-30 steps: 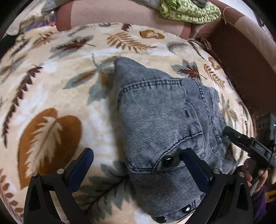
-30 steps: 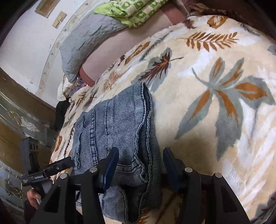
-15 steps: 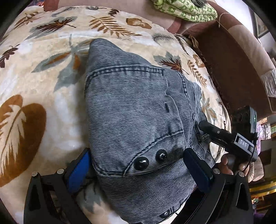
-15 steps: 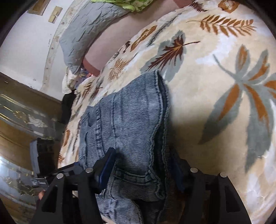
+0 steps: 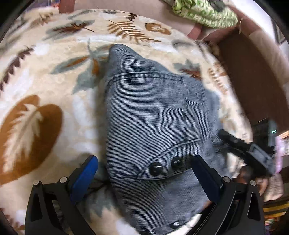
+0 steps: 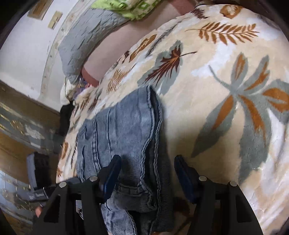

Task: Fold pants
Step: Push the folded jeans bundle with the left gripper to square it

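Note:
The grey-blue denim pants (image 5: 151, 115) lie folded in a compact bundle on a leaf-print blanket (image 5: 45, 94). The waistband end with two black buttons (image 5: 156, 168) faces my left gripper (image 5: 144, 173), which is open, its blue pads on either side of that end. In the right wrist view the pants (image 6: 124, 126) show their stacked hem edges. My right gripper (image 6: 146, 171) is open and straddles the near edge of the bundle. The right gripper also shows in the left wrist view (image 5: 243, 146) at the pants' right side.
A green patterned cloth (image 5: 204, 12) lies at the far edge on a pink-brown bed surface. A brown headboard or sofa side (image 5: 252, 76) stands at right. A grey quilted pillow (image 6: 84, 43) leans by the white wall. The blanket (image 6: 225, 90) stretches wide to the right.
Both grippers closed in over the pants' near edge half a second ago, then drew back slightly. The left view is blurred by motion. The pants stay in place.

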{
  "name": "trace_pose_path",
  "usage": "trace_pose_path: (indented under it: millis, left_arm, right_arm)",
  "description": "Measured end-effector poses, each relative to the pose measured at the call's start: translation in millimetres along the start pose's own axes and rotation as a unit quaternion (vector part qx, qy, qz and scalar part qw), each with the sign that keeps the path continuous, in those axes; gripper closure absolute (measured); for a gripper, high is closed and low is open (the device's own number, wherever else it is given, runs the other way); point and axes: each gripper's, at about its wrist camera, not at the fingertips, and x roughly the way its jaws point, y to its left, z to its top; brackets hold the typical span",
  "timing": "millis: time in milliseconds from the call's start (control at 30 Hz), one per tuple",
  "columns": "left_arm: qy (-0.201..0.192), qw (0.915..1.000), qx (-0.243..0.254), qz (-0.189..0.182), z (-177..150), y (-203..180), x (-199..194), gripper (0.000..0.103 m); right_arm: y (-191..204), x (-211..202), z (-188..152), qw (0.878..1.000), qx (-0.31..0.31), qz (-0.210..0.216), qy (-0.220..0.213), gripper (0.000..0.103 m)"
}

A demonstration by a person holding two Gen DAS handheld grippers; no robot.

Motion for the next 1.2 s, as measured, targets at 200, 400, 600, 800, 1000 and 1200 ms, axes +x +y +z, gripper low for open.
trace_pose_path:
  millis: [200, 400, 600, 800, 1000, 1200]
  left_arm:
    - [0.006, 0.9998, 0.016, -0.012, -0.4, -15.7, 6.1, 0.0]
    - [-0.003, 0.9998, 0.019, -0.004, -2.1, -19.5, 10.3, 0.001]
    - [-0.016, 0.9995, 0.026, -0.004, -4.2, -22.2, 2.0, 0.011]
    - [-0.038, 0.9987, 0.033, -0.004, -2.6, -23.9, -11.6, 0.03]
    - [-0.061, 0.9974, 0.037, 0.003, 7.3, -23.7, -30.4, 0.047]
    - [-0.086, 0.9954, 0.034, 0.025, 21.2, -15.1, -50.1, 0.047]
  right_arm:
    - [7.8, 9.0, -1.6, 0.999, -0.011, 0.026, 0.022, 0.037]
    - [4.2, 12.1, 0.3, 0.999, -0.01, 0.042, 0.02, 0.038]
    - [17.5, 12.9, -5.6, 0.999, -0.045, 0.027, 0.01, 0.061]
    - [36.6, 4.0, -9.2, 0.996, -0.087, 0.029, -0.024, 0.07]
    - [68.3, -3.7, -10.6, 0.988, -0.137, 0.041, -0.062, 0.071]
    - [103.9, 10.1, -1.4, 0.978, -0.191, 0.041, -0.066, 0.072]
